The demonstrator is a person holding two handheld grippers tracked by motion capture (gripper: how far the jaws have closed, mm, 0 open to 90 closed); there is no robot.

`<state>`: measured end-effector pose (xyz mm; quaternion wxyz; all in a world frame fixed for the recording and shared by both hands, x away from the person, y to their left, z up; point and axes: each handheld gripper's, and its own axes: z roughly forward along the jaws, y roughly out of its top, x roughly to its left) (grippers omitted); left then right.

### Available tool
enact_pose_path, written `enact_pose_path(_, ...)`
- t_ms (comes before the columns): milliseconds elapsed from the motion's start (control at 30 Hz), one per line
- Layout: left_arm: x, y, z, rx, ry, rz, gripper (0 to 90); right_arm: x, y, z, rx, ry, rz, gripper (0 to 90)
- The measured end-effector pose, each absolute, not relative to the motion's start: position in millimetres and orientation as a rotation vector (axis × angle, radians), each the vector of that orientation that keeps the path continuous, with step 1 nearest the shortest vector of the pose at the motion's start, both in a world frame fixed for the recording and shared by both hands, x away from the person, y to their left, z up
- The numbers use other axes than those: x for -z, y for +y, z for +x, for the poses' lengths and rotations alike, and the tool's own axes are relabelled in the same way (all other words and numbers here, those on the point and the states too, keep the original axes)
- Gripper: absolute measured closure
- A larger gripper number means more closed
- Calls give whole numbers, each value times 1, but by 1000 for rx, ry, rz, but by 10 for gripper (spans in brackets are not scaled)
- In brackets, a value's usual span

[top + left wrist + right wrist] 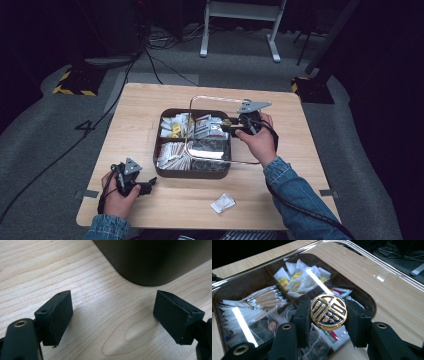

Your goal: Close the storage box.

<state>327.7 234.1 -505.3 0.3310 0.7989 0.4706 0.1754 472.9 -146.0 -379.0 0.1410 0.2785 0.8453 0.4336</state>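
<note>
A dark brown compartment box (192,174) holds several kinds of sachets (176,126) at the table's middle. Over its right half hangs a clear lid (215,98), shifted to the right of the box. My right gripper (232,125) is shut on the lid's round gold knob (226,122). In the right gripper view the black pads of my right gripper (328,315) squeeze the knob (328,312) from both sides, with the lid (387,285) and sachets (299,277) beyond. My left gripper (150,184) rests open on the wood near the box's front left corner. Nothing lies between the jaws of my left gripper (112,315), with the box wall (155,260) just ahead.
One loose white sachet (222,203) lies on the table near the front edge, right of centre. The wooden table (145,105) has bare wood to the left of and behind the box. Cables and stand legs (272,45) are on the floor beyond.
</note>
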Motion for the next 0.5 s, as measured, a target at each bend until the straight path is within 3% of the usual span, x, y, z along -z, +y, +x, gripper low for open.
enact_pose_path(500,505,234,329,-460,1230,2090,164,387,-104,480,-1218,2460,813,587)
